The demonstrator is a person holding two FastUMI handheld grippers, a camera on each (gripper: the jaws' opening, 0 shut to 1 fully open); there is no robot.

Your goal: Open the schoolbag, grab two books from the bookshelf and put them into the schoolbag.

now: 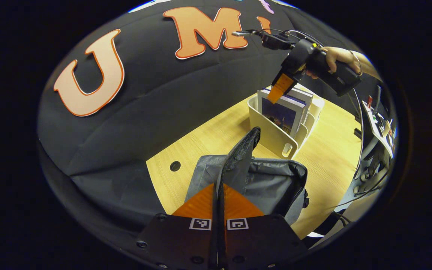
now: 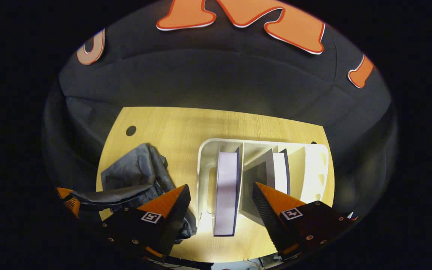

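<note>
The grey schoolbag (image 1: 272, 183) lies on the wooden table with its mouth gaping. My left gripper (image 1: 219, 187) is shut on the bag's dark flap (image 1: 244, 148) and holds it upright. Behind the bag stands a white bookshelf (image 1: 268, 135) with a blue-covered book (image 1: 281, 114) in front. A hand holds my right gripper (image 1: 280, 88) just above the books. In the right gripper view, my right gripper (image 2: 219, 186) is open and straddles the top edge of an upright book (image 2: 226, 172) in the bookshelf (image 2: 204, 165). A second book (image 2: 279, 168) stands one slot over. The schoolbag (image 2: 133, 168) lies to the left.
The table (image 1: 332, 150) has a round cable hole (image 1: 175, 165) near the booth's black wall. Cables and gear on a stand (image 1: 381, 127) crowd the table's right side. Bare tabletop (image 2: 186, 123) lies behind the bookshelf.
</note>
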